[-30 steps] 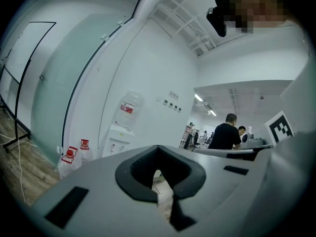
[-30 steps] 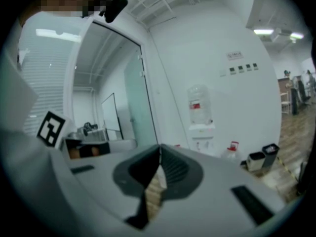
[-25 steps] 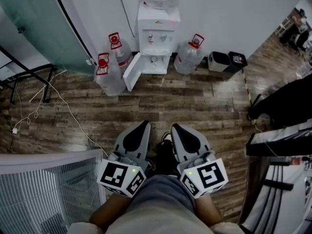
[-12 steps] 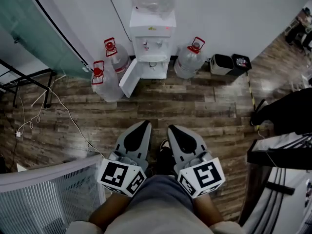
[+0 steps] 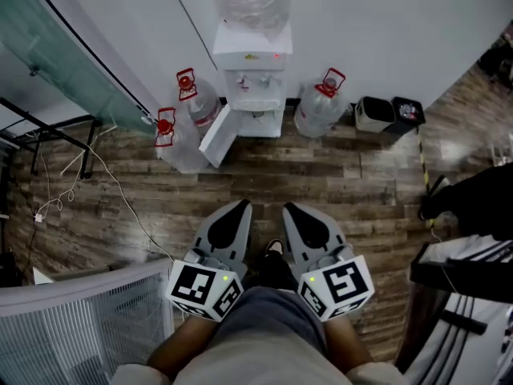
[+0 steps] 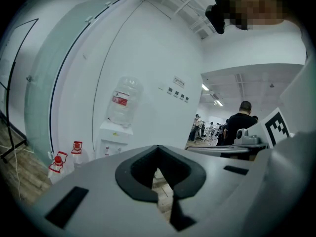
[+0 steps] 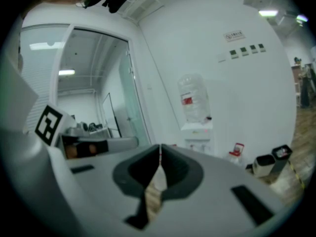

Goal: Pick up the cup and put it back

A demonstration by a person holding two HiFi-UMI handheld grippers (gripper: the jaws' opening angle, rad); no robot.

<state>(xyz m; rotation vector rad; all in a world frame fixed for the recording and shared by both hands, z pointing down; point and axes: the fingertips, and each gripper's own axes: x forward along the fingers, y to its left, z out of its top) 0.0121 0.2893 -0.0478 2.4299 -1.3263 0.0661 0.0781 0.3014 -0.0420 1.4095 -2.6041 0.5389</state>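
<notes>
Only the head view shows both claws side by side above the wooden floor [image 5: 321,175], well apart from the water dispenser [image 5: 250,62], whose lower door [image 5: 218,135] hangs open. The left claw [image 5: 240,207] and the right claw [image 5: 288,208] each have their jaws pressed together on nothing. Beyond that, the left gripper view adds a person in black [image 6: 240,120] in a far room and the right gripper view a glass partition [image 7: 126,93], while no view lets me tell where the cup is or how it looks.
</notes>
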